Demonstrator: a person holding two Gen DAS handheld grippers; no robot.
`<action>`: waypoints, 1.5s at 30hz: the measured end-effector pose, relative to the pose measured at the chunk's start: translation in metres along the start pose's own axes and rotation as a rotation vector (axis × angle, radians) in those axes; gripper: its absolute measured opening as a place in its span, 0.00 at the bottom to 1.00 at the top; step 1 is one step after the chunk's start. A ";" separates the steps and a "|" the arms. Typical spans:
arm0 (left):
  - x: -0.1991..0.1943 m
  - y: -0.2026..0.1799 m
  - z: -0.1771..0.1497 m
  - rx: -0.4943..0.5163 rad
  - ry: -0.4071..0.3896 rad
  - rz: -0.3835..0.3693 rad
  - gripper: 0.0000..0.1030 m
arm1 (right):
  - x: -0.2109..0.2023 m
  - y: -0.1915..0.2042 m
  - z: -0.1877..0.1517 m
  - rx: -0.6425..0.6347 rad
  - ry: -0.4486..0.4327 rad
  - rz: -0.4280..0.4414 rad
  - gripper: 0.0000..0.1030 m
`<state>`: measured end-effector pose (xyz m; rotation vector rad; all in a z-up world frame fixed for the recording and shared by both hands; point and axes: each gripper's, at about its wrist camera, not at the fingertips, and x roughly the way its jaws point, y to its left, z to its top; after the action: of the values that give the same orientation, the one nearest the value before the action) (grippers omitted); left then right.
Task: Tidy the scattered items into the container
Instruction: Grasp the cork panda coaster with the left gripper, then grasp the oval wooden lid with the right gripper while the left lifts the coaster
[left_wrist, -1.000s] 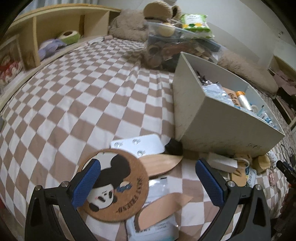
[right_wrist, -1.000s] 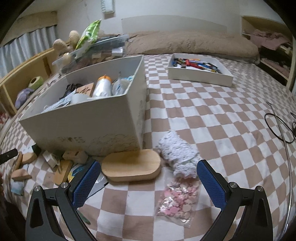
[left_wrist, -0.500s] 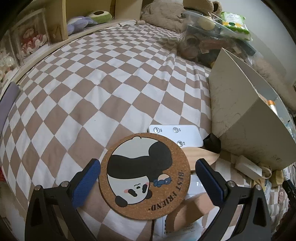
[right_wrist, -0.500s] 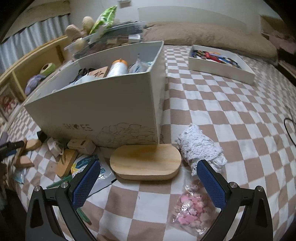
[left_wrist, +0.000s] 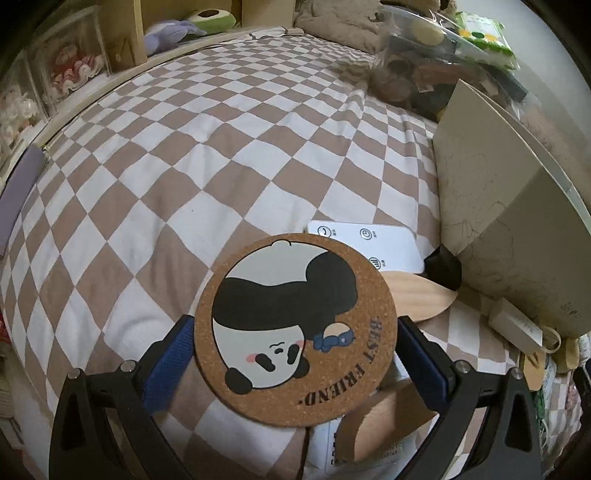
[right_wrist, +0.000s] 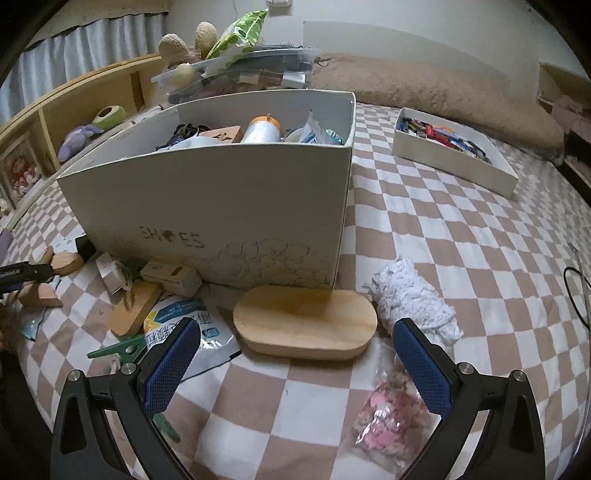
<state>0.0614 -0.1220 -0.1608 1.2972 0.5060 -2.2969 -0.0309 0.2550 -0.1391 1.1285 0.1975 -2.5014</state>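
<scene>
We see a round cork coaster (left_wrist: 295, 328) printed with a panda, lying on the checked bed (left_wrist: 192, 155) over a white remote (left_wrist: 373, 245) and a wooden leaf shape (left_wrist: 421, 295), beside the pale cardboard box (right_wrist: 221, 206). Our left gripper (left_wrist: 295, 354) is low, its blue ribbed pads either side of the coaster's rim; we cannot tell whether they press it. Half a second ago they stood wider of it. Our right gripper (right_wrist: 297, 363) hangs spread before a smooth oval wooden board (right_wrist: 304, 321), closer than earlier, with a knitted white cloth (right_wrist: 413, 299) and a bag of pink pieces (right_wrist: 391, 417) beside it.
</scene>
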 end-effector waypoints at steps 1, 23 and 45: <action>0.000 0.001 0.000 -0.003 -0.001 -0.004 1.00 | -0.001 0.000 -0.001 0.007 0.000 0.004 1.00; -0.011 -0.009 -0.001 0.020 -0.044 -0.150 0.97 | 0.042 -0.005 0.001 0.074 0.123 -0.058 1.00; -0.023 -0.021 -0.004 0.069 -0.101 -0.190 0.97 | 0.009 -0.006 -0.002 0.145 0.066 -0.037 0.90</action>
<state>0.0629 -0.0978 -0.1409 1.2024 0.5409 -2.5425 -0.0375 0.2589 -0.1474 1.2761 0.0567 -2.5479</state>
